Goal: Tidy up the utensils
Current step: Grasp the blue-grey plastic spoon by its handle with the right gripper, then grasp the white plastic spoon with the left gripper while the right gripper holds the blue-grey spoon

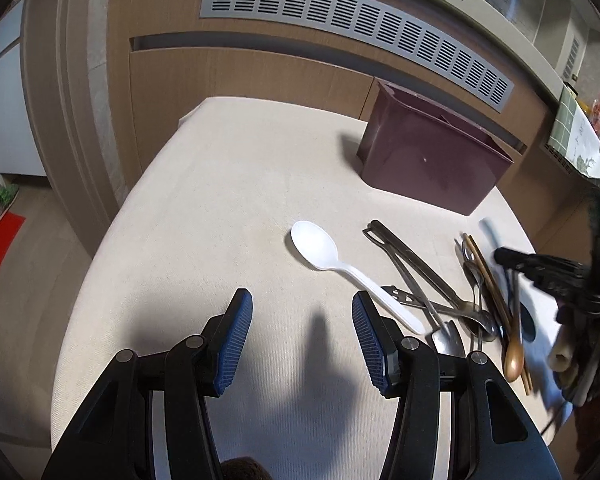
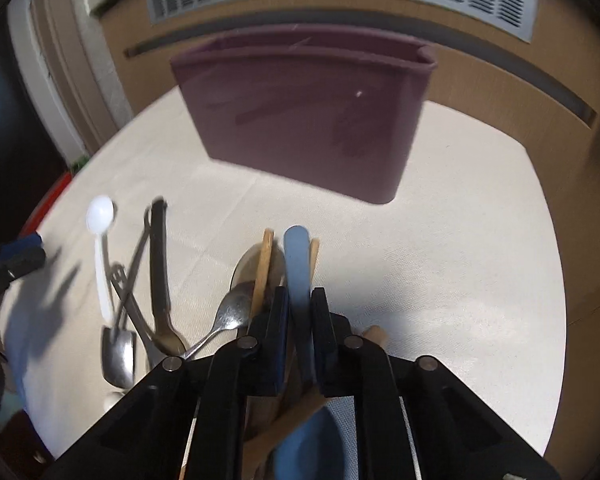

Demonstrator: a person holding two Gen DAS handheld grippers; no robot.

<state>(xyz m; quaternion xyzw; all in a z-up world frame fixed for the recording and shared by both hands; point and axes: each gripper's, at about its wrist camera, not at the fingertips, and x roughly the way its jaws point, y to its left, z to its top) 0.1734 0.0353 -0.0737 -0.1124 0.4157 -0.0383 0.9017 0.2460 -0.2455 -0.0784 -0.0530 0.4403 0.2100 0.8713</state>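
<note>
Flat blue spoon handle (image 2: 297, 256), pinched.

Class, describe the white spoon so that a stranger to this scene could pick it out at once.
Start at the maroon utensil box on the cream table. Nearer the camera lies a heap of utensils; the white spoon lies at its left edge. It alone is white plastic; its neighbours are metal or wood.

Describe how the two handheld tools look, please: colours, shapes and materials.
Both are black plastic linkage frames with round silver pivot pins. The left tool has ribbed blue pads on its fingers. The right tool has dark pads; their colour is unclear.
</note>
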